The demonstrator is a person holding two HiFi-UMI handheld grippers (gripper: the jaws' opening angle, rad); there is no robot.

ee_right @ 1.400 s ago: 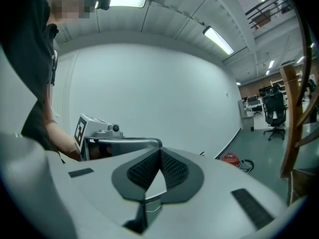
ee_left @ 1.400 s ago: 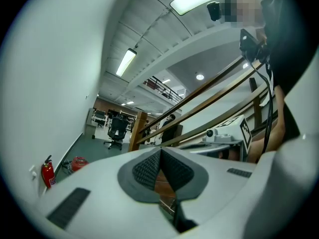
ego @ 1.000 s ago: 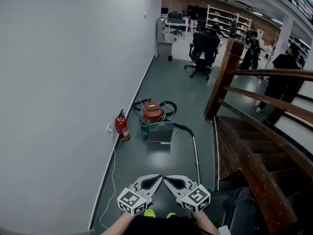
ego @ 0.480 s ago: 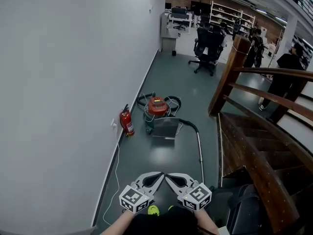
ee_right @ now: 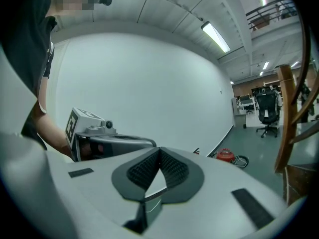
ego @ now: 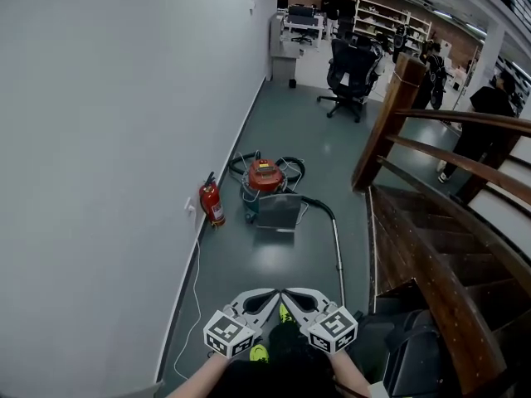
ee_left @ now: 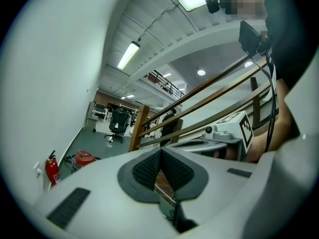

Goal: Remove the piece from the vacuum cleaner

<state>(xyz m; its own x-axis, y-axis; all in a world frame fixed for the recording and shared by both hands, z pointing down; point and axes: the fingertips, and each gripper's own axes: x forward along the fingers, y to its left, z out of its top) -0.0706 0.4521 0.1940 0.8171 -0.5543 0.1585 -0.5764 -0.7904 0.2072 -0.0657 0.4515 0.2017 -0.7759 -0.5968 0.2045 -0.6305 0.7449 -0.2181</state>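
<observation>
Red vacuum sits well ahead of left gripper and right gripper, both pressed together, empty; approach before spreading.

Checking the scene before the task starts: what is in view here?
vacuum cleaner: one, red, on the floor near the wall
hose: one, black with a grey wand, running from the vacuum cleaner toward the person
panel: one, grey, just in front of the vacuum cleaner
fire extinguisher: one, red, against the wall
cable: one, white, along the foot of the wall
office chair: one, black, far end of the corridor
staircase: one, brown wood, right side
people: at least two, dark clothes, beyond the banister
left gripper: one, white, shut, empty
right gripper: one, white, shut, empty
shoes: two, yellow-green, under the grippers
</observation>
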